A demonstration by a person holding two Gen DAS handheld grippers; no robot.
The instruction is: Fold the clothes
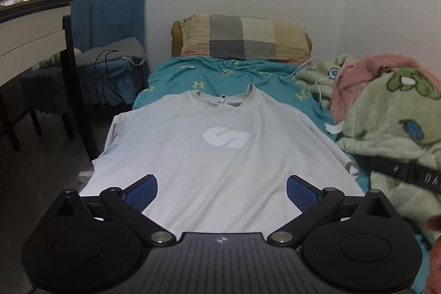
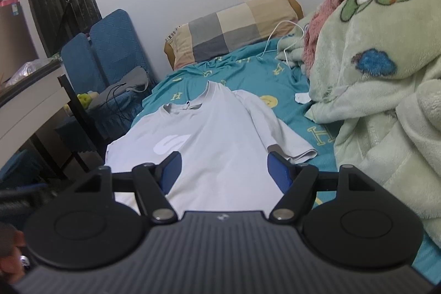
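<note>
Lying flat, smooth cotton T-shirt (image 1: 220, 156) (glossy logo); left gripper (image 1: 222, 192) and right gripper (image 2: 224, 170) gape empty.

place: home bedroom | evidence: bed sheet (image 1: 176, 79), pillow (image 1: 242, 37), fleece blanket (image 2: 386, 90)

Bed (image 1: 193, 79): teal sheet with yellow letters.
T-shirt (image 1: 220, 156): white, spread flat, front up.
Pillow (image 1: 242, 37): checked, at the head.
Blanket (image 1: 386, 123): green fleece, heaped along the right.
</note>
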